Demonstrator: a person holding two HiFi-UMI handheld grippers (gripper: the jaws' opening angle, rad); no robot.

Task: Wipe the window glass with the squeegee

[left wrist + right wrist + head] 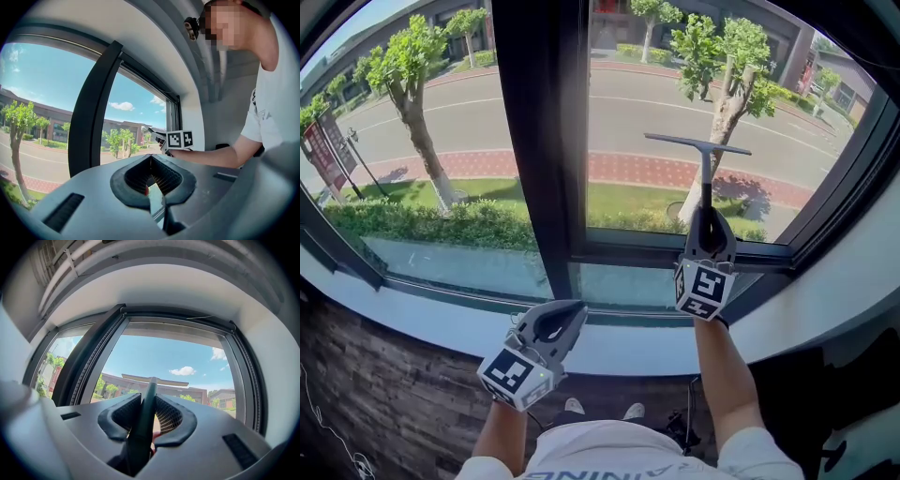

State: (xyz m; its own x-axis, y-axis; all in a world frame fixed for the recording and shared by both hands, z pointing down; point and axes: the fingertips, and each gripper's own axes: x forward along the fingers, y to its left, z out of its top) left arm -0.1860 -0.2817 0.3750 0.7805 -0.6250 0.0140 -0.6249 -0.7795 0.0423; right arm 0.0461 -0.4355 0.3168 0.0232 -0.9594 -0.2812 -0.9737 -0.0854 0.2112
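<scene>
A dark squeegee (704, 178) stands upright against the right window pane (656, 94). Its T-shaped blade (697, 143) lies level on the glass at mid height. My right gripper (709, 223) is shut on the handle just below, over the lower window frame. In the right gripper view the handle (145, 420) runs up between the pads (169, 416) to the blade (152, 379). My left gripper (563, 314) hangs low over the white sill, left of the right one. Its jaw tips meet with nothing held (151, 158). The left gripper view shows the right gripper (179, 139) across from it.
A wide dark mullion (539, 141) splits the left pane from the right. A white sill (619, 349) runs under the window and a dark frame (853, 178) slants up at the right. Street, trees and grass lie outside. The person's feet are on the dark floor (384, 394).
</scene>
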